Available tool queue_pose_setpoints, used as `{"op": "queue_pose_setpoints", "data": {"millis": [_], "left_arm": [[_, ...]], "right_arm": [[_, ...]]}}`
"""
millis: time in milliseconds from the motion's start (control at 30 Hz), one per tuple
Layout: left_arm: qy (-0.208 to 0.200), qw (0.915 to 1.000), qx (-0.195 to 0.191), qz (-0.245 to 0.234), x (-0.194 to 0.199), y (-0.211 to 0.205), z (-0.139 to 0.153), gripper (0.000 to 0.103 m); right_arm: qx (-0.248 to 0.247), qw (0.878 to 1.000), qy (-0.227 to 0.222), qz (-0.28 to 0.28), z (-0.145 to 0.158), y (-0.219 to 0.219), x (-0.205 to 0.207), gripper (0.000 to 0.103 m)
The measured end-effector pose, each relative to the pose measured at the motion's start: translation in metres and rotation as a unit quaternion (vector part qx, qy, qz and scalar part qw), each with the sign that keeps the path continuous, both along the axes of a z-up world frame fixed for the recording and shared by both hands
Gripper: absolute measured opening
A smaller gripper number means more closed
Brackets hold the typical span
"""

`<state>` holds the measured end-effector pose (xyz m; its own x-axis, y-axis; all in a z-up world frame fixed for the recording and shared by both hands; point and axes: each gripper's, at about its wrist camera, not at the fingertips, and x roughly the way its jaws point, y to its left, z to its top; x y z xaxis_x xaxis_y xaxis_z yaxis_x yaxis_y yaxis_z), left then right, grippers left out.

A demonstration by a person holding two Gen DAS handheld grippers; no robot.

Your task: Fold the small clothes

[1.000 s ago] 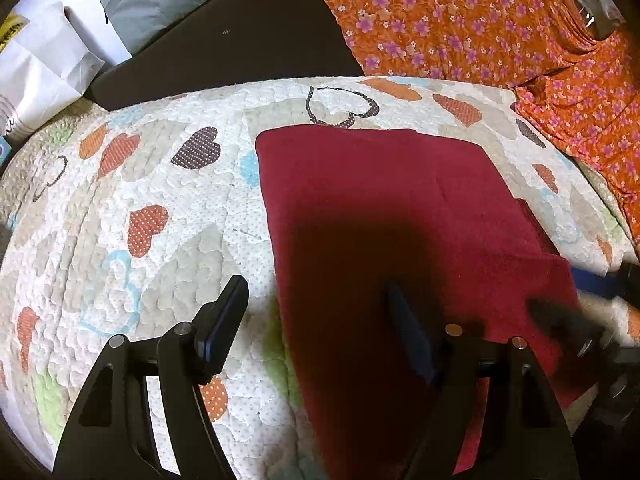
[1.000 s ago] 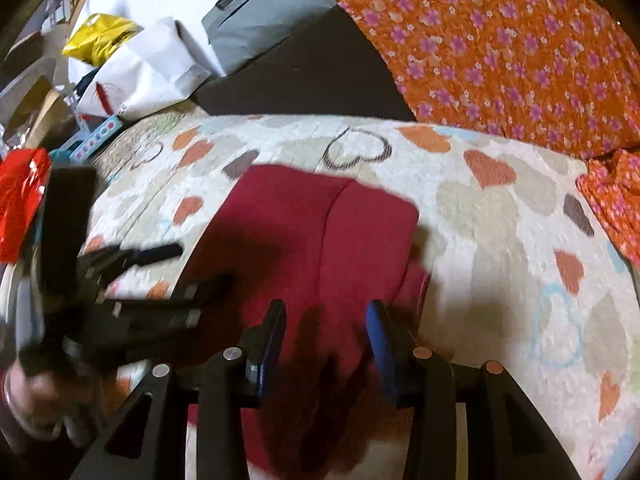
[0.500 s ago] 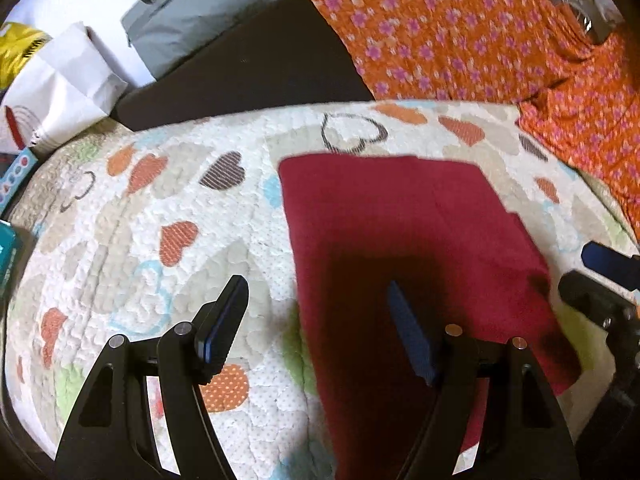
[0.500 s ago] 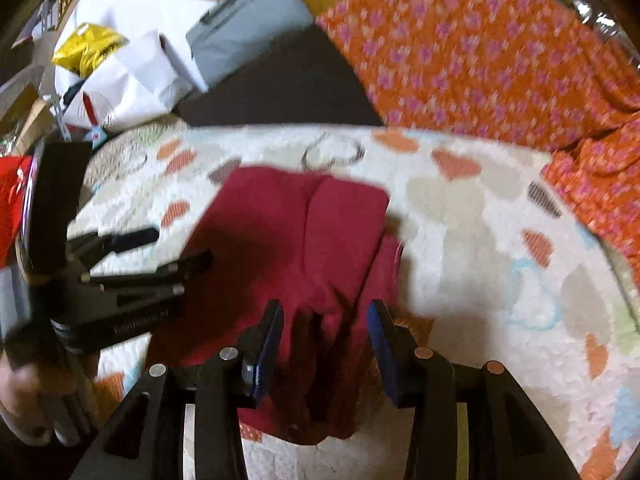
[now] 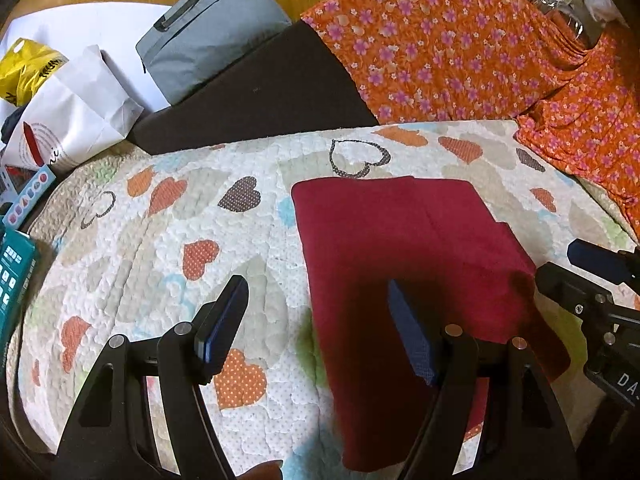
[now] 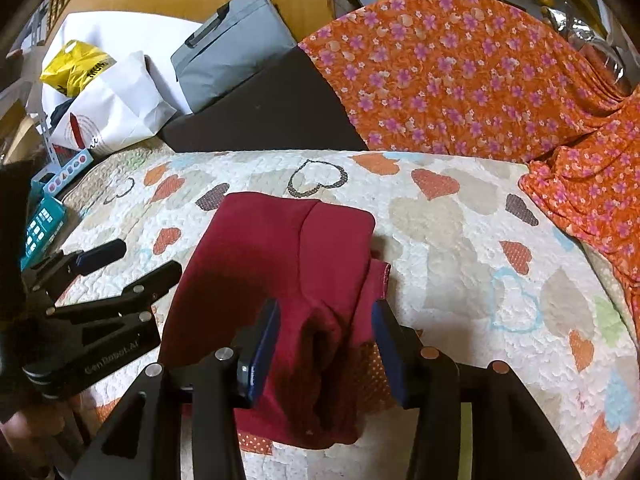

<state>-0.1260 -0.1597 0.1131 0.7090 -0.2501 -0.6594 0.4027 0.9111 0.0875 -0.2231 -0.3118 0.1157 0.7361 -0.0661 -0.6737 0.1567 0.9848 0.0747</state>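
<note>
A dark red garment point(image 5: 404, 248) lies folded into a rough rectangle on the heart-patterned quilt point(image 5: 168, 248). It also shows in the right wrist view point(image 6: 280, 256), with a loose rumpled end near that gripper. My left gripper point(image 5: 316, 316) is open and empty above the garment's left edge. My right gripper point(image 6: 326, 332) is open and empty above the rumpled near end. Each gripper shows in the other's view: the right gripper point(image 5: 580, 276) at the garment's right side, the left gripper point(image 6: 116, 264) at its left side.
An orange flowered cloth point(image 5: 460, 52) covers the back right. A dark cushion point(image 5: 260, 92), a grey bag point(image 5: 208, 40), a white paper bag point(image 5: 76, 112) and a yellow bag point(image 5: 28, 68) stand at the back left. A teal box point(image 5: 12, 280) sits at the quilt's left edge.
Both grippers have drawn back and risen from the garment, staying open. More of the quilt and the room behind shows. The garment lies still.
</note>
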Motion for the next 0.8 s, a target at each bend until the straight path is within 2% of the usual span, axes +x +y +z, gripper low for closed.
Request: {"op": "queue_pose_setpoints", "data": {"millis": [800], "left_arm": [[0.008,0.9999,-0.004,0.007,0.003,0.002,-0.002,0.072]], "right_arm": [[0.011,1.0,0.02,-0.004,-0.015,0.005,0.016,0.047]]}}
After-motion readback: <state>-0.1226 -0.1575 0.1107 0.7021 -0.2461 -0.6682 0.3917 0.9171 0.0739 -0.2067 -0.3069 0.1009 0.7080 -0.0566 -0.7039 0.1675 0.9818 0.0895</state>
